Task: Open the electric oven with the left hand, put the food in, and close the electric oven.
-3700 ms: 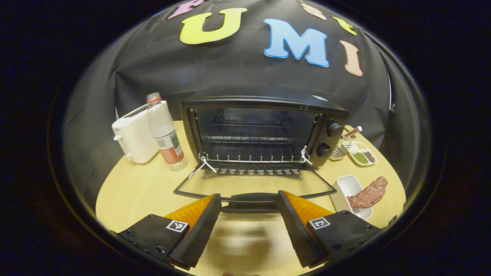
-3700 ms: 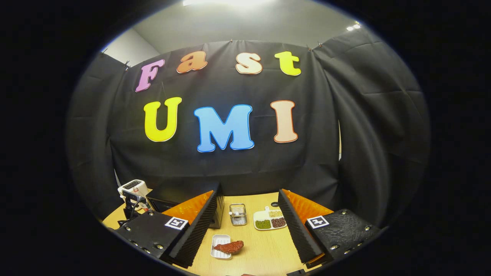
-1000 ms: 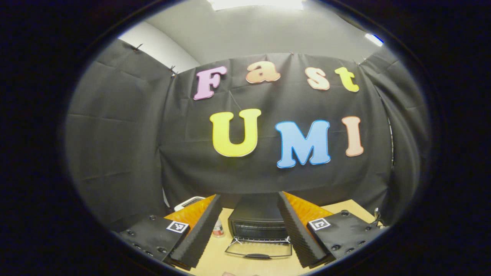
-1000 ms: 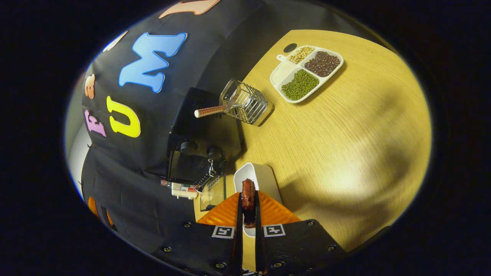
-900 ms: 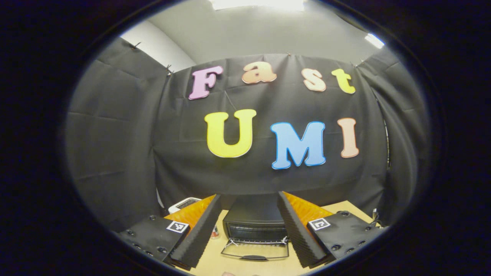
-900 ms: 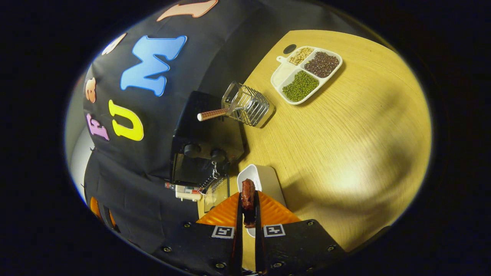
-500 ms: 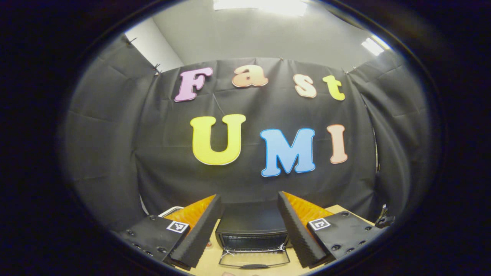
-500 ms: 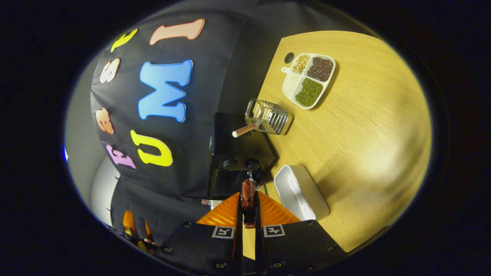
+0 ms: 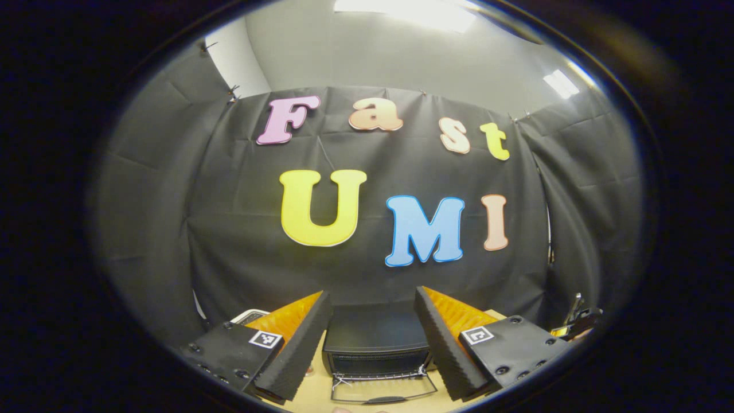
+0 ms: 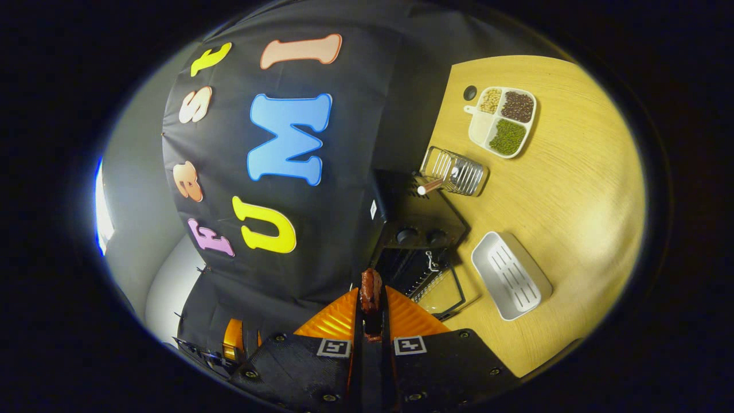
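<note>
Now the oven [image 9: 375,344] stands on the surface [image 10: 573,189] with its door [image 9: 383,390] dropped flat, so the cavity is free to load. Left claw [image 9: 373,344] hangs back near the front, fingers apart and holding nothing, likely waiting to shut the door. Right claw [image 10: 371,312] is clamped on the meat [image 10: 371,289], which sticks out past its tips, just short of the oven mouth; the white dish [image 10: 510,275] to the right lies bare.
</note>
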